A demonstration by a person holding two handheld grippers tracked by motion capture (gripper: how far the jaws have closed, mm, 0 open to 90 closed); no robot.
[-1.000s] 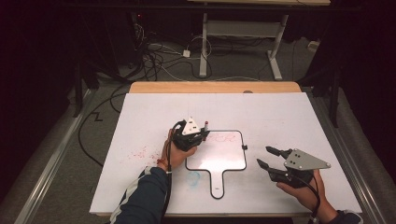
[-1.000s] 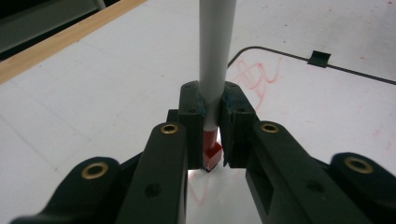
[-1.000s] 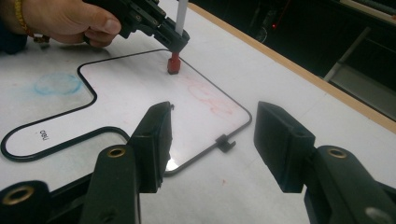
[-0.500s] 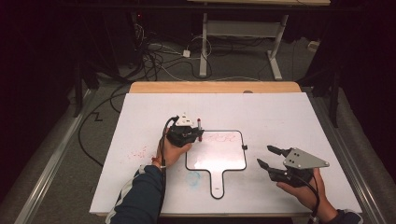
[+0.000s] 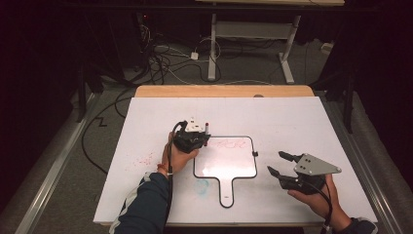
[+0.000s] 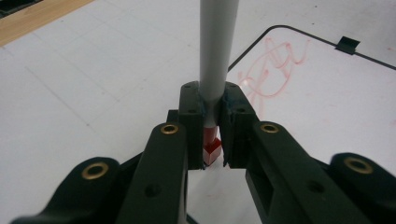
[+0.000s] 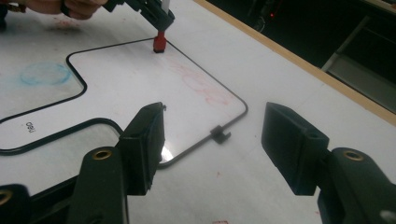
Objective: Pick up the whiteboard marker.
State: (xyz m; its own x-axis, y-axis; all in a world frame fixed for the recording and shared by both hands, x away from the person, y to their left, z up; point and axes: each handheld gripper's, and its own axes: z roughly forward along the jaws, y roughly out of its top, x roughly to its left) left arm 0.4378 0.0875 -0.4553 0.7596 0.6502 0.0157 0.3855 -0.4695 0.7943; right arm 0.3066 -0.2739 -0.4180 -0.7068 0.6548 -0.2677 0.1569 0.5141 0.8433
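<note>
— Marker [image 6: 217, 51] is clamped tight in the left gripper [image 5: 194, 139], standing nearly upright, red end [image 7: 160, 43] down on the small handled whiteboard [image 5: 229, 165] at about ten o'clock of its panel, right by the black border.

— And the red scribble [image 5: 233, 144]?

— Just to the three o'clock side of the marker. The board lies flat mid-table [image 5: 146, 126], handle toward the person.

— What's the right gripper [image 5: 281, 163] doing?

— Hanging off the board's four o'clock corner, fingers [image 7: 144, 140] wide apart with nothing between them; they've just been opening.

— So how should this go?

— I'd say keep the marker upright, press lightly, and sweep evenly across the red marks (the board looks free to slide). The idle right gripper could pin the edge near the little clip [image 7: 219, 134].
</note>
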